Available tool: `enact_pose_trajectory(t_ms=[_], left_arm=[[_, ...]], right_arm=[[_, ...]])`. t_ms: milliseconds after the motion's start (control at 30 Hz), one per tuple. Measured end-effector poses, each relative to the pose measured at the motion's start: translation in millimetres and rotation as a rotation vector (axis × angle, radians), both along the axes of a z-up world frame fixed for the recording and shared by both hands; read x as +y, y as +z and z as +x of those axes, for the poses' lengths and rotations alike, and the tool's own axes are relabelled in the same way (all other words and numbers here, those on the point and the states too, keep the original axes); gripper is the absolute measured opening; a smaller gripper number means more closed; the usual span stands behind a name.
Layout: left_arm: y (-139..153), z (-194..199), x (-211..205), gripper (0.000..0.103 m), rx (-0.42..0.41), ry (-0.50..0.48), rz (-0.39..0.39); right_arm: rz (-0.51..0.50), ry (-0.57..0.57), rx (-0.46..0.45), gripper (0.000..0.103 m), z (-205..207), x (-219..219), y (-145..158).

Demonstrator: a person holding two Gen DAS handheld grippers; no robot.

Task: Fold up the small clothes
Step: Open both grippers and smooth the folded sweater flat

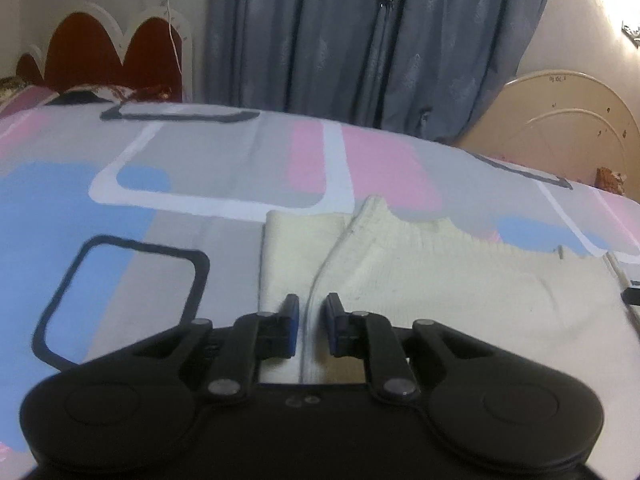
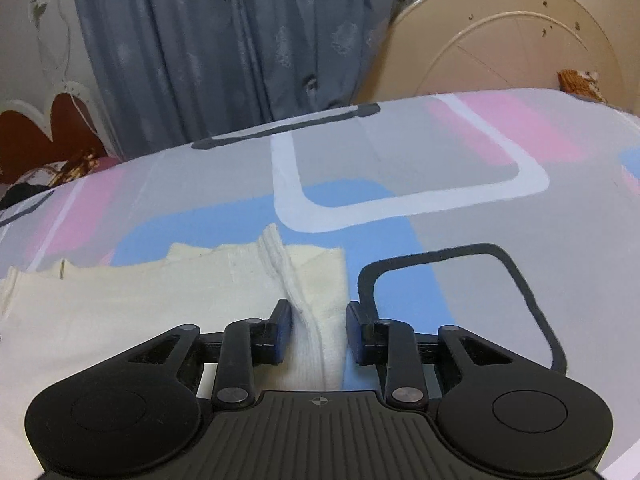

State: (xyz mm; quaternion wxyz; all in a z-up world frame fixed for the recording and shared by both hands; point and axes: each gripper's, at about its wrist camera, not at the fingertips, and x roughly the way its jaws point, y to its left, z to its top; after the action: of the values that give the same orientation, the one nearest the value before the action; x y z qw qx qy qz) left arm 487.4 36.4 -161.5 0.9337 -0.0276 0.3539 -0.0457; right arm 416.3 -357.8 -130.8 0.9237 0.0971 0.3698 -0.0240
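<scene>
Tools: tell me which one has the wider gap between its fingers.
The right tool: its fingers stand well apart over the cream garment's edge. The left tool's gap is narrower.

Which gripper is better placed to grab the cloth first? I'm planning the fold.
Left, probably: the left gripper has its jaws narrowly straddling a seam ridge of the cream garment. The right gripper gapes wider at the edge.

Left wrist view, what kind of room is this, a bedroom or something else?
Most likely a bedroom. The cream garment lies on a patterned bedsheet spread over a bed, a scalloped red headboard stands at the far left, and blue-grey curtains hang behind.
</scene>
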Motion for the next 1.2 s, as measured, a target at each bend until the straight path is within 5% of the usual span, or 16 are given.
enact_pose_trajectory(t_ms=[133,267,467,733,1200], left_arm=[[17.8,-16.7,-4.5,0.028,-0.079,-0.004,0.015],[32.5,-32.6,-22.5,0.028,-0.111,-0.101,0.014],[20.6,-43.1,-65.9,0.028,-0.051,-0.209,-0.001],[-3.9,-51.7,-74.6,0.031,-0.034,-0.23,0.053],[8.9,-66.3,-27.8,0.03,-0.016,-0.111,0.048]], right_arm=[[-0.001,0.034,-0.054,0.031,-12.2,9.6,15.5],[0.014,0.058,-0.105,0.061,-16.7,21.3,29.7],[0.047,0.213,-0.098,0.061,-23.4,73.6,31.7],[-0.103,0.332,-0.037,0.061,-30.1,128.4,1.2],[-0.143,0.192,-0.009,0.061,-78.2,56.0,-2.1]])
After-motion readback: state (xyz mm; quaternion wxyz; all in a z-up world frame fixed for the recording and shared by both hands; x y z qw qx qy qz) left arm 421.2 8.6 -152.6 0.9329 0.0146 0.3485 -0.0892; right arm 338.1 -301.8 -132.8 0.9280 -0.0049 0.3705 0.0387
